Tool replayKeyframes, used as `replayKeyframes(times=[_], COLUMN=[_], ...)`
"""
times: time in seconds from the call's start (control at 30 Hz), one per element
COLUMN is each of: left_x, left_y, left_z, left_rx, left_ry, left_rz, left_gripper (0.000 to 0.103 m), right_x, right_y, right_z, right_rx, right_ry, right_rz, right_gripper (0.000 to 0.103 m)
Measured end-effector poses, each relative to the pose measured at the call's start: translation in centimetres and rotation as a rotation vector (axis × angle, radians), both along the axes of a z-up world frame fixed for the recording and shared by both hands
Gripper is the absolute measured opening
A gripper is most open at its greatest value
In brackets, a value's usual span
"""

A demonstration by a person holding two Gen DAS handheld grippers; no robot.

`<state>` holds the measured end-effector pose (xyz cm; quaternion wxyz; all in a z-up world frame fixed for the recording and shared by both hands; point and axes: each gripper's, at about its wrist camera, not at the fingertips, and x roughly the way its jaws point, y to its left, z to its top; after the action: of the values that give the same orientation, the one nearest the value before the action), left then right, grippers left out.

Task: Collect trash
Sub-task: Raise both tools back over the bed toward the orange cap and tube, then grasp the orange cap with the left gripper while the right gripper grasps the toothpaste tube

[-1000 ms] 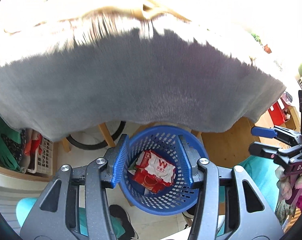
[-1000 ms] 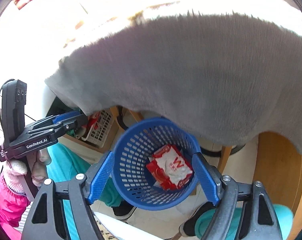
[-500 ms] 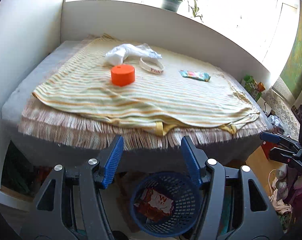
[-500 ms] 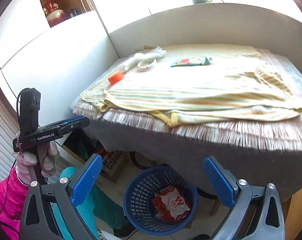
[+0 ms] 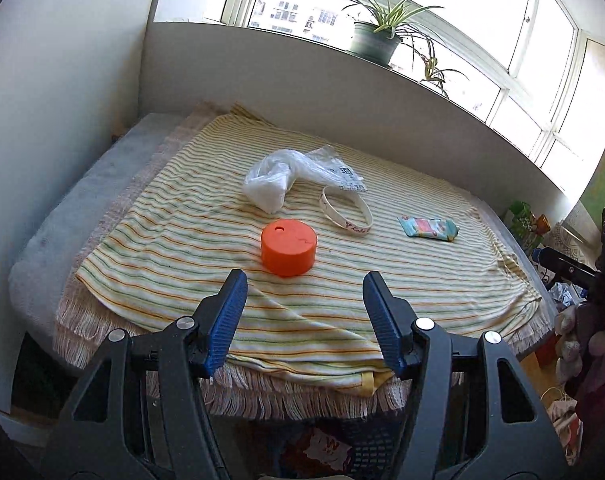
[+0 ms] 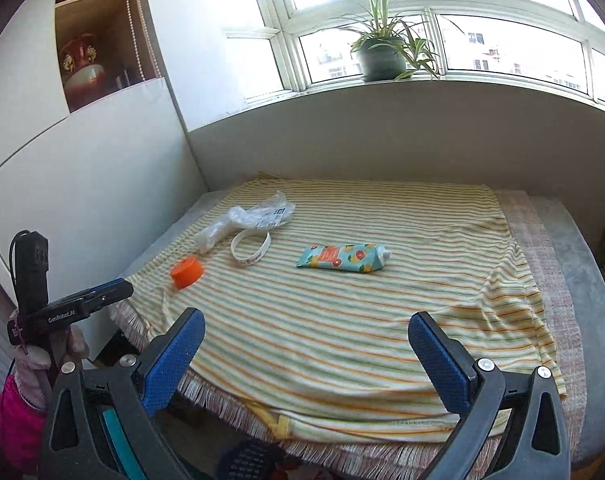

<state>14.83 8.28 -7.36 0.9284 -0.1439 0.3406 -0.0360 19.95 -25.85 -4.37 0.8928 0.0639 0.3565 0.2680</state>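
On the striped blanket (image 5: 382, 280) lie an orange cap (image 5: 288, 247) (image 6: 187, 273), a crumpled clear plastic bag (image 5: 286, 178) (image 6: 246, 218), a white paper band (image 5: 345, 214) (image 6: 251, 249) and a teal tube (image 5: 427, 228) (image 6: 342, 258). My left gripper (image 5: 305, 282) hovers open and empty above the bed's near edge, just short of the cap. My right gripper (image 6: 305, 318) is open wide and empty, with the tube ahead of it. Under the bed edge the blue basket (image 5: 366, 448) (image 6: 246, 460) is partly hidden, with a red and white packet (image 5: 326, 446) inside.
A white wall (image 5: 42, 100) borders the bed on the left and a grey ledge (image 6: 382, 132) with a potted plant (image 6: 382, 56) runs behind it. A shelf with a vase (image 6: 80, 68) sits at the upper left. A gloved hand (image 5: 574, 344) holds the right gripper's handle.
Both grippers rose from over the basket to above the bed's edge, and their jaws spread wider. The basket sank to the bottom of both views. The bed top with its trash came into sight.
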Motion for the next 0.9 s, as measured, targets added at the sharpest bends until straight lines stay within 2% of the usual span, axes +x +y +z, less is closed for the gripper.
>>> replayKeyframes(times=[0.13, 0.33, 0.43, 0.53, 0.63, 0.83, 0.9], left_x=[1.5, 3.6, 4.5, 5.2, 5.8, 6.7, 6.9], left_y=[0.1, 0.1, -0.1, -0.3, -0.4, -0.4, -0.4], left_z=[-0.4, -1.5, -2.0, -2.5, -2.9, -3.3, -3.5], left_rx=[0.014, 0.015, 0.022, 0.027, 0.034, 0.051, 0.050], left_ry=[0.013, 0.044, 0.054, 0.064, 0.070, 0.078, 0.082], left_rz=[0.002, -0.007, -0.010, -0.014, -0.016, -0.017, -0.018], left_gripper=[0.062, 0.062, 0.062, 0.062, 0.062, 0.062, 0.062], right_x=[3.1, 6.3, 8.0, 9.3, 10.7, 12.6, 13.1], right_y=[0.4, 1.6, 1.9, 2.0, 2.1, 2.3, 2.3], right_z=[-0.7, -2.2, -3.0, -3.9, -5.0, -6.3, -6.7], right_rx=[0.012, -0.015, -0.009, 0.000, 0.002, -0.023, -0.023], right_ry=[0.050, 0.119, 0.157, 0.192, 0.232, 0.261, 0.273], right_rz=[-0.035, -0.064, -0.076, -0.103, -0.133, -0.166, -0.171], right_gripper=[0.102, 0.095, 0.083, 0.081, 0.071, 0.062, 0.054])
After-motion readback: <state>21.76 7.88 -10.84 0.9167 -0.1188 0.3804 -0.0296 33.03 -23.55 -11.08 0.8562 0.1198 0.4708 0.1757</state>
